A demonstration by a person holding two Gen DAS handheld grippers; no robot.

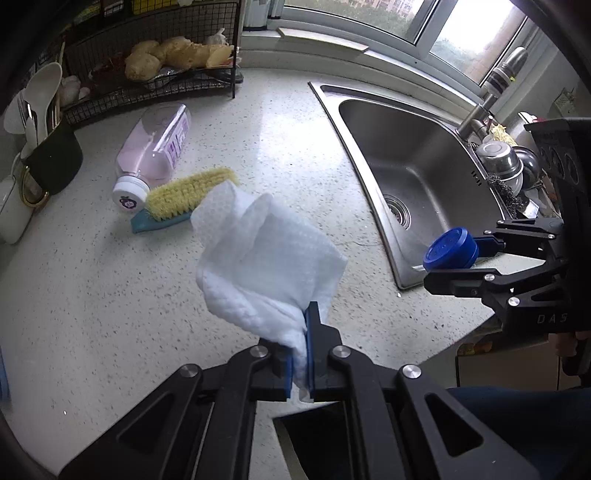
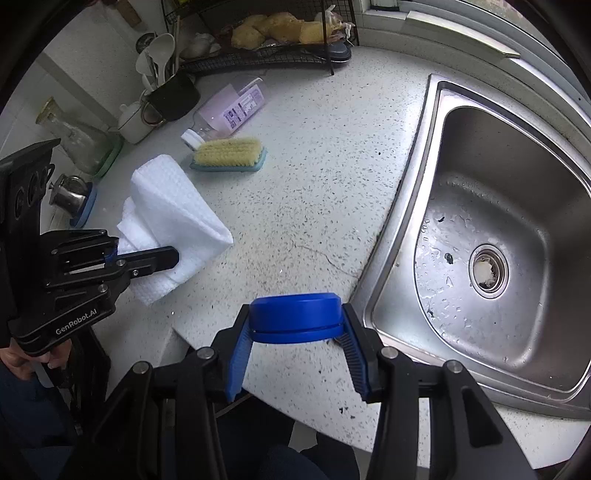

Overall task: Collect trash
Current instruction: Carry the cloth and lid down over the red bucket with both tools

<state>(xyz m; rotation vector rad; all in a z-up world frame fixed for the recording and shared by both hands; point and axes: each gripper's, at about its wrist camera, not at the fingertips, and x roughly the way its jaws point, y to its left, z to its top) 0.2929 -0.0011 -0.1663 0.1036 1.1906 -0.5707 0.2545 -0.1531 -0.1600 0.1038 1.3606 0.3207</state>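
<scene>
soft, cool daylight comes through the aluminium-framed window (image 1: 436, 33) behind the stainless steel sink (image 1: 417, 166), and its panes are blown out to near white. the steel basin (image 2: 491, 236) catches a broad pale sheen along its far wall, with small bright glints on water drops near the drain. the white speckled stone countertop (image 1: 258, 122) left of the sink is evenly lit, shadows there faint and soft-edged. the crumpled white paper towel (image 1: 266, 251) reads bright but keeps its woven texture. both views bow strongly outward, straight edges curving, with black vignetting in every corner. the near black gripper linkages look slightly soft; the mid-distance is sharp.
</scene>
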